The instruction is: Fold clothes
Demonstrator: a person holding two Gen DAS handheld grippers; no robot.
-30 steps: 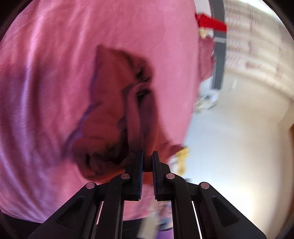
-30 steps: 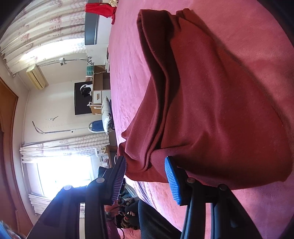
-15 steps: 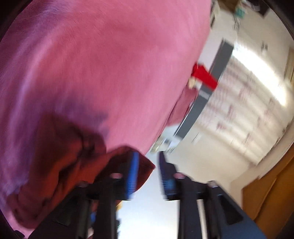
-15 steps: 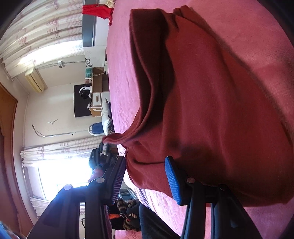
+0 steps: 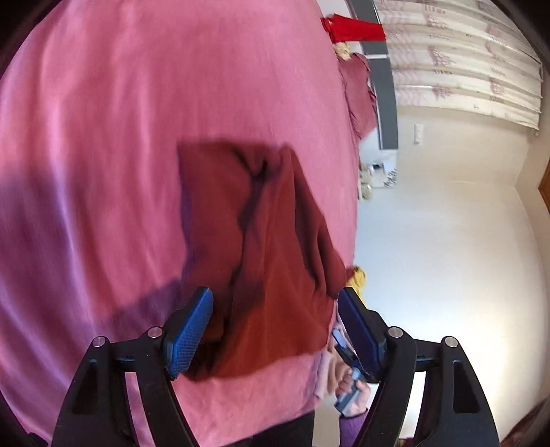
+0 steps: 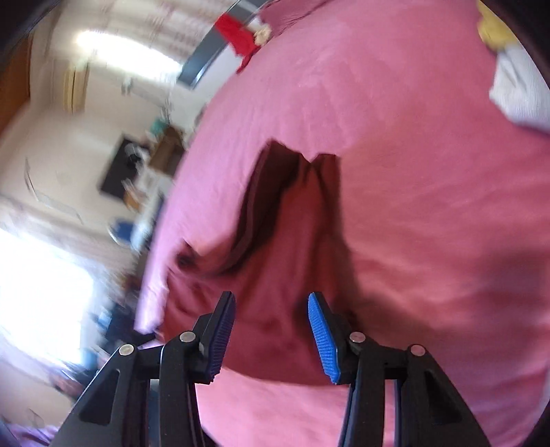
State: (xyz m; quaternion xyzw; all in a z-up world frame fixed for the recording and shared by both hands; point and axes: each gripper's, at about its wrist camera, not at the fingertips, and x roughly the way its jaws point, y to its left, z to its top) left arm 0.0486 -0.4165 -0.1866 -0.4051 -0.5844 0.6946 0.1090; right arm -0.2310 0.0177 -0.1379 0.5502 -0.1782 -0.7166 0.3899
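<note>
Hovering angled down over the bed [image 5: 103, 137], the left gripper [image 5: 275, 330] is opening its fingers [image 5: 189, 330], nothing pinched. Dark red garment [image 5: 268, 240] lies folded on the pink cover. Right gripper [image 6: 271, 337] hangs part-open above it, holding nothing.

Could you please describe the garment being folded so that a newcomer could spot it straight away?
Start from the big pink bedspread that fills both views. Near its edge lies a dark maroon garment, folded into a rough rectangle. Its deep wine colour and creased layers set it apart from the lighter pink cover and the bright red cloth far off.
</note>
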